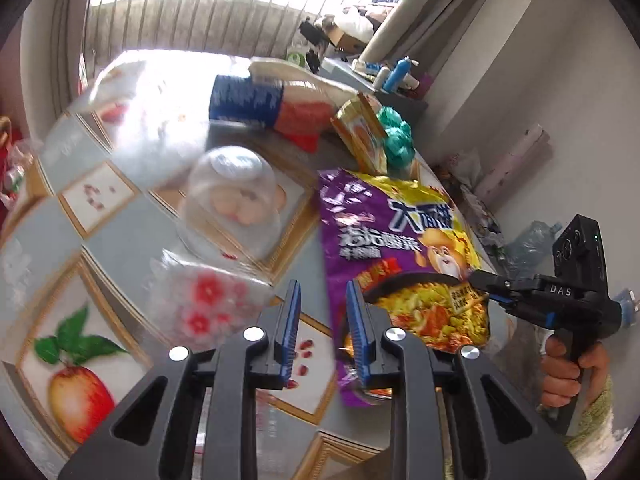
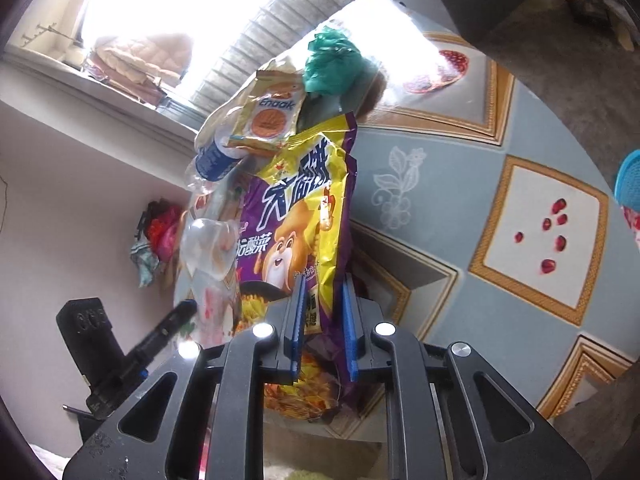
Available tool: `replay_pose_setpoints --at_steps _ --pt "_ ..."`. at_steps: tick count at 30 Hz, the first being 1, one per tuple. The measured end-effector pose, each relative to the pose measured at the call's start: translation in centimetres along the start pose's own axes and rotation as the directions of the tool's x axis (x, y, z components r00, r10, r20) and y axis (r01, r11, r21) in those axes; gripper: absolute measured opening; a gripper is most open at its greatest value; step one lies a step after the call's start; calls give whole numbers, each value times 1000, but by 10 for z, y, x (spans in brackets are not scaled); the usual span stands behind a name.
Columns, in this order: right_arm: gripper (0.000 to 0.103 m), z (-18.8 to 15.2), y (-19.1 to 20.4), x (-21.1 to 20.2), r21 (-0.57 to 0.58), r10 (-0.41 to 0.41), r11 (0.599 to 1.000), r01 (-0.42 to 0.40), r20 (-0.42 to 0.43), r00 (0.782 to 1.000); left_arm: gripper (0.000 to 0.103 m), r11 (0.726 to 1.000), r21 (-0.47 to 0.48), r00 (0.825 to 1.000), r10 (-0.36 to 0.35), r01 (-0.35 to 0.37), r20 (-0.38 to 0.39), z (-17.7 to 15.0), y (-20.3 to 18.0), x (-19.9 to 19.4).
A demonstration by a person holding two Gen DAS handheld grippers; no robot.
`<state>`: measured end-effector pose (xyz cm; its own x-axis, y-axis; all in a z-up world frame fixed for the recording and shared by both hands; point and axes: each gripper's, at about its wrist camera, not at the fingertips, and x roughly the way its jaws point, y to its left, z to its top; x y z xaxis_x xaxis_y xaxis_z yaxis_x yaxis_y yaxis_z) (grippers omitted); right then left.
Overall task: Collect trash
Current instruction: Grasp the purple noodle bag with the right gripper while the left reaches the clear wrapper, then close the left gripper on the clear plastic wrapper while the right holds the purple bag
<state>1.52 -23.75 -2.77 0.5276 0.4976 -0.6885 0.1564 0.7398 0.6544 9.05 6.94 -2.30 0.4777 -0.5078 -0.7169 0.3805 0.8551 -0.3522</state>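
Landmark: the purple and yellow noodle bag (image 1: 404,248), lying lengthwise on the bench (image 1: 132,248). Nearest you, at the bag's near left corner, your left gripper (image 1: 324,316) has its blue fingers (image 1: 290,312) closed most of the way; the right-hand pad lies against the bag's edge and bare bench shows in the gap, so whether it has a hold cannot be told. At the bag's near right edge, your right gripper (image 2: 322,320) has its fingers (image 2: 298,312) drawn in on the wrapper, gripping a fold of it; taking a limp bag at two corners would keep it from sagging as you lift. Left of the bag, near: a soft packet with red flowers (image 1: 208,300), blurred. Left of the bag, further: a clear plastic cup (image 1: 236,200), upside down. Beyond the bag's far end: a small yellow snack wrapper (image 1: 360,136) with a crumpled green plastic bag (image 1: 396,136) just beside it. Far left of those: a clear bottle with a blue label (image 1: 248,100), lying on its side. All appear to be loose trash, not yet collected; the noodle bag seems first in hand.
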Motion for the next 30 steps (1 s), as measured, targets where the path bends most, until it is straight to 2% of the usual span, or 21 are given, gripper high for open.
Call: replay_pose_setpoints --at_steps 5,7,9,10,12,13,17,21,23,27,28,30 --pt "13 0 -5 1 -1 -2 1000 2 -1 1000 23 997 34 997 65 -67 44 -4 4 -21" --pt "13 0 -9 1 -5 -1 1000 1 -9 1000 30 993 51 993 105 -109 60 -5 3 -27" --pt "13 1 -14 -3 -9 3 1000 -3 -19 1000 46 986 66 986 148 -154 81 -9 3 -33" --pt "13 0 -16 -5 -11 5 1000 -5 -24 1000 48 983 68 983 167 -172 81 -11 5 -34" --pt "13 -1 -18 -6 -15 5 1000 -5 -32 999 57 975 70 977 207 -210 52 -12 11 -29" --pt "13 -1 -19 -6 -15 5 1000 -6 -35 999 59 971 73 974 225 -227 31 -13 13 -22" --pt "13 -2 -19 -4 -10 5 1000 -5 -38 999 59 966 52 967 255 -253 -18 -13 28 -2" --pt "13 -4 -19 -7 -12 -4 1000 3 -31 1000 59 967 28 966 256 -255 -34 -5 37 15" --pt "13 -3 -19 -7 -13 -9 1000 9 -29 1000 59 959 47 959 281 -280 -40 -6 35 21" --pt "13 -4 -19 -8 -14 -17 1000 16 -27 1000 59 926 136 931 361 -351 -60 -8 25 35" --pt "13 -4 -19 -8 -14 -18 1000 18 -26 999 59 921 149 927 371 -360 -53 -10 24 36" --pt "13 -5 -19 -8 -13 -20 1000 20 -26 999 52 921 154 928 368 -357 -51 -11 22 36"
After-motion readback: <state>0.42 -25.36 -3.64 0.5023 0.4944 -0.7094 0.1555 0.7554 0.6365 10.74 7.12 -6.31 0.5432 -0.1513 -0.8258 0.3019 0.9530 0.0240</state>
